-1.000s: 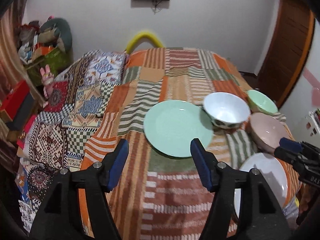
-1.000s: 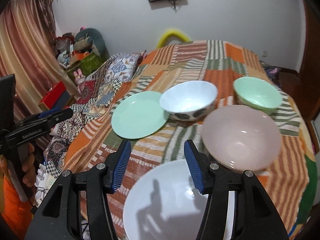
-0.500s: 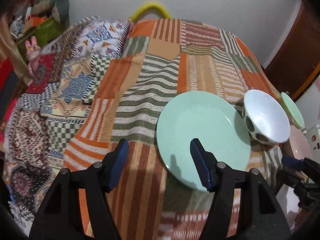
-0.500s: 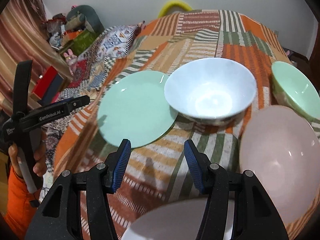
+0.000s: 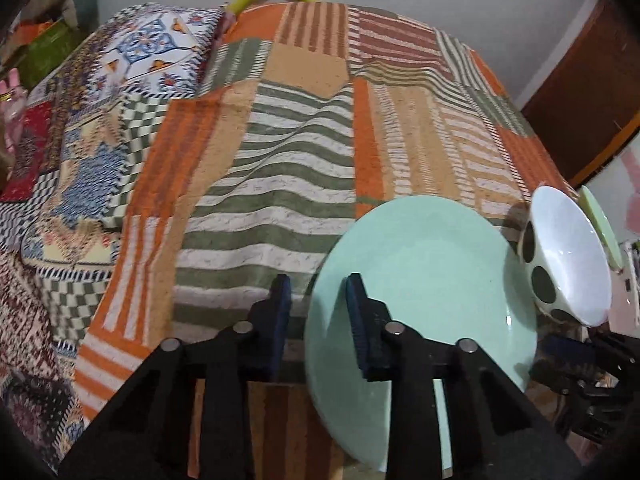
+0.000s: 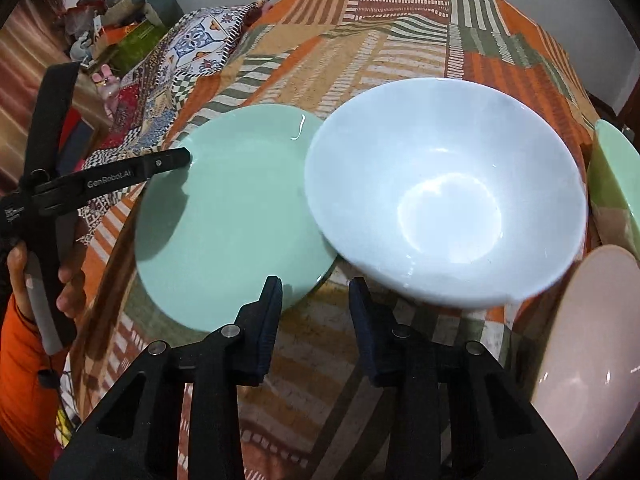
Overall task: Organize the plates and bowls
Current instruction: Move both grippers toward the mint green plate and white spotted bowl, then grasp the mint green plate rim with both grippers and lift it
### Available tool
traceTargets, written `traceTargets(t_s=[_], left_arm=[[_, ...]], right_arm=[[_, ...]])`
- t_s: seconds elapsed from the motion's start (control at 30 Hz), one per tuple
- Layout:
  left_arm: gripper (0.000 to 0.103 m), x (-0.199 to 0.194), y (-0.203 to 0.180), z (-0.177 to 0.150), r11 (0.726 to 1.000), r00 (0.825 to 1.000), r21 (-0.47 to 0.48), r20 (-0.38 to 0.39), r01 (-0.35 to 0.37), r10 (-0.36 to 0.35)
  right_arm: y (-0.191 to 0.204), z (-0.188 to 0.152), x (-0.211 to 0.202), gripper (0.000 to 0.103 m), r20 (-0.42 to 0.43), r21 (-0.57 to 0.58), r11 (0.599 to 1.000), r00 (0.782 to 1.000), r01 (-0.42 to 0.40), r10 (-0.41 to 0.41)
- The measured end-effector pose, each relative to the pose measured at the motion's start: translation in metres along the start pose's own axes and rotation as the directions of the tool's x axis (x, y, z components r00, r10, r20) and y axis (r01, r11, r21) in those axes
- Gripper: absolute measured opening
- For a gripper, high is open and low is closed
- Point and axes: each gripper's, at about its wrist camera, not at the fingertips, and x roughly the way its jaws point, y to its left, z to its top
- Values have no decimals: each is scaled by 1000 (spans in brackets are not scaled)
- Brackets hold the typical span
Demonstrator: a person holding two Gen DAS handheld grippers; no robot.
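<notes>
A mint green plate (image 5: pixel 432 276) lies flat on the patchwork-covered bed. My left gripper (image 5: pixel 316 312) is open at the plate's left rim: one finger is over the plate, the other over the cloth. The plate also shows in the right wrist view (image 6: pixel 228 220). A white bowl with dark spots (image 5: pixel 568 256) stands right of the plate, its rim overlapping the plate's edge in the right wrist view (image 6: pixel 444 200). My right gripper (image 6: pixel 314 320) is open and empty, just in front of the gap between plate and bowl.
A pink bowl (image 6: pixel 592 356) is at the near right and a green bowl (image 6: pixel 616 184) at the far right. The patchwork bedcover (image 5: pixel 280 140) stretches back to a white wall. Clutter and toys (image 6: pixel 120 28) sit at the far left.
Both grippers have moved forward and down toward the dishes. My left gripper has narrowed and now straddles the green plate's left rim. My right gripper has narrowed and the white plate has left its view.
</notes>
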Motion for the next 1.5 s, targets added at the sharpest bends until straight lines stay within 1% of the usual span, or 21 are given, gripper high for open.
traceTargets(t_s=[0.07, 0.13, 0.2, 0.3, 0.43, 0.57, 0.67, 0.8, 0.9, 0.97, 1.07, 1.2, 1.37, 1.5], left_arm=[[20, 0, -3, -1, 1000, 1000, 24, 4, 5, -6], [20, 0, -2, -3, 999, 1000, 36, 4, 12, -13], [19, -2, -1, -7, 999, 1000, 33, -5, 23, -23], [18, -9, 2, -18, 999, 999, 30, -23, 41, -41], [18, -23, -1, -42, 998, 998, 50, -42, 40, -38], [18, -35, -1, -60, 997, 997, 57, -52, 58, -55], [18, -35, 2, -63, 997, 996, 46, -55, 68, -65], [18, -30, 7, -59, 997, 996, 16, -50, 79, -78], [18, -28, 4, -58, 997, 997, 24, -47, 67, -66], [19, -29, 2, -59, 998, 998, 38, -40, 51, -50], [19, -33, 0, -63, 998, 998, 37, -43, 44, -43], [20, -43, -4, -70, 999, 999, 40, -39, 30, -29], [20, -68, -12, -80, 999, 1000, 48, 1, 14, -14], [21, -88, -19, -88, 999, 1000, 49, 29, 1, -3]], right_arm=[[1, 2, 2, 31, -4, 0, 1000, 1000, -1, 1], [3, 4, 8, 27, -23, 11, 1000, 999, -26, 26], [3, 5, 11, 26, -27, 17, 1000, 1000, -12, 13], [2, 5, 11, 27, -23, 21, 1000, 1000, -5, 5], [3, 2, 9, 27, -27, 7, 1000, 1000, 6, -5], [4, 4, 11, 27, -29, 6, 1000, 1000, 6, -6], [4, 8, 16, 27, -49, 8, 1000, 999, -5, 5], [9, 9, 22, 27, -63, 2, 1000, 998, 12, -12], [17, 8, 22, 27, -58, -40, 998, 997, 44, -47], [17, 9, 23, 27, -57, -42, 998, 997, 50, -52], [13, 9, 20, 26, -55, -15, 1000, 998, 25, -26], [16, 4, 15, 26, -53, -18, 1000, 998, 15, -16], [20, -2, 0, 26, -31, -21, 1000, 1000, -3, 3], [22, -11, -19, 26, 7, -15, 999, 1000, -29, 29]])
